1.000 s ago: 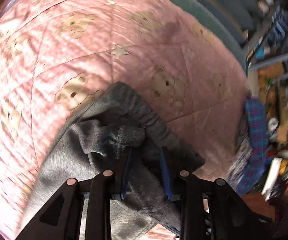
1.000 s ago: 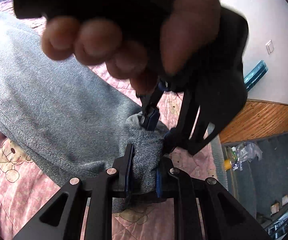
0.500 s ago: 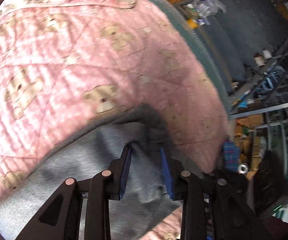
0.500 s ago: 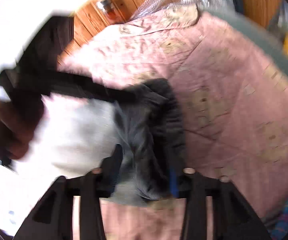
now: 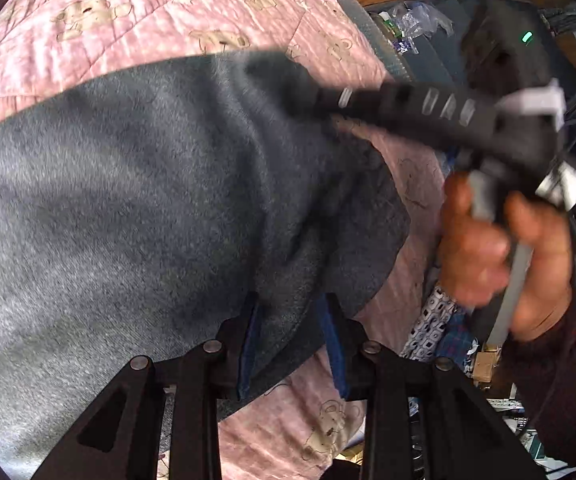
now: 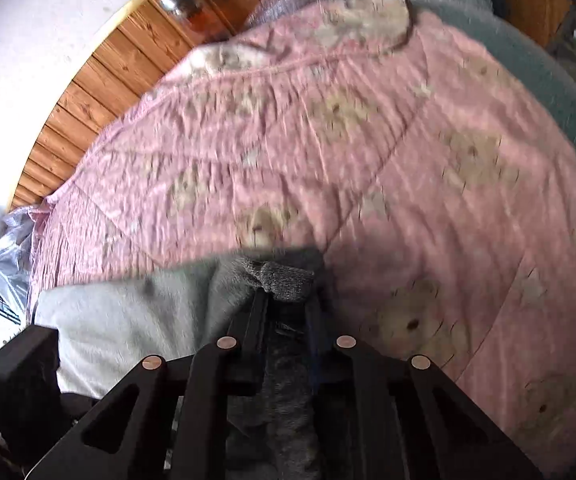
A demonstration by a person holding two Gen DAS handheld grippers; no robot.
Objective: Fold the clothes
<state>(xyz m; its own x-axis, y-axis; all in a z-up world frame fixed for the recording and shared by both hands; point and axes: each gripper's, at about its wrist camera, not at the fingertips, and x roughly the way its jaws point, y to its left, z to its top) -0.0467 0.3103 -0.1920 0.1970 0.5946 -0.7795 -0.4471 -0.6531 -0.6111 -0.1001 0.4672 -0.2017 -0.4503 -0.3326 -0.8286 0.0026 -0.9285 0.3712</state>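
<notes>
Both jaws tight on grey garment (image 5: 135, 200): left gripper (image 5: 292, 344) low; right gripper (image 6: 288, 316), hand (image 5: 504, 248) fisted alongside.

Left gripper (image 5: 292, 344) low, fingers pinched on grey fabric. Right gripper (image 6: 285, 312) likewise clamped on grey fabric. Right hand (image 5: 504, 256) wrapped round right gripper's handle, dark red sleeve (image 5: 560, 384) at wrist.

Pink bear quilt (image 6: 428, 184) w/ grey garment (image 5: 127, 200) on it.
</notes>
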